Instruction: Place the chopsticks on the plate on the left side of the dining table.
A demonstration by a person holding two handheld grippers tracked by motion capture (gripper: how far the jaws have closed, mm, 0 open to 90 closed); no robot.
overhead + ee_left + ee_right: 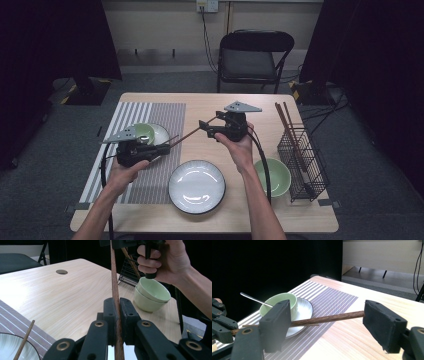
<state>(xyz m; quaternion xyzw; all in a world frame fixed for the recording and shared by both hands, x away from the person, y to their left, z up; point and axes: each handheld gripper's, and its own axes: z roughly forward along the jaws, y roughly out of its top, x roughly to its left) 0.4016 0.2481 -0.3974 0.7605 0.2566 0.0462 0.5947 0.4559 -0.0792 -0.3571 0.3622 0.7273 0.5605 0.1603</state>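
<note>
Left gripper (pixel 117 312) jaws clamped tight on chopstick (pixel 114 280), near its low end. Right gripper (pixel 334 322) jaws stand apart around the far end, one touching it. Stick spans mid-air above the table (pixel 200 107), between plate (pixel 196 186) and placemat (pixel 167 112). Judgement: light, stiff, smooth wood; likely pivots if pinched off-centre. Grip squarely mid-shaft.

Lab or recording studio, staged as dining spot; black curtains (pixel 60 40) on both sides; bare wall with socket (pixel 207 5) and hanging cables; grey carpet floor; folding chair (pixel 252 57) behind table; tape marks at table (pixel 280 210) corners and on floor; small wooden table laid with striped mat (pixel 150 185), plate (pixel 196 186), green bowls (pixel 272 176), wire rack (pixel 302 162) with chopsticks; handheld grippers with cables point to data collection.
</note>
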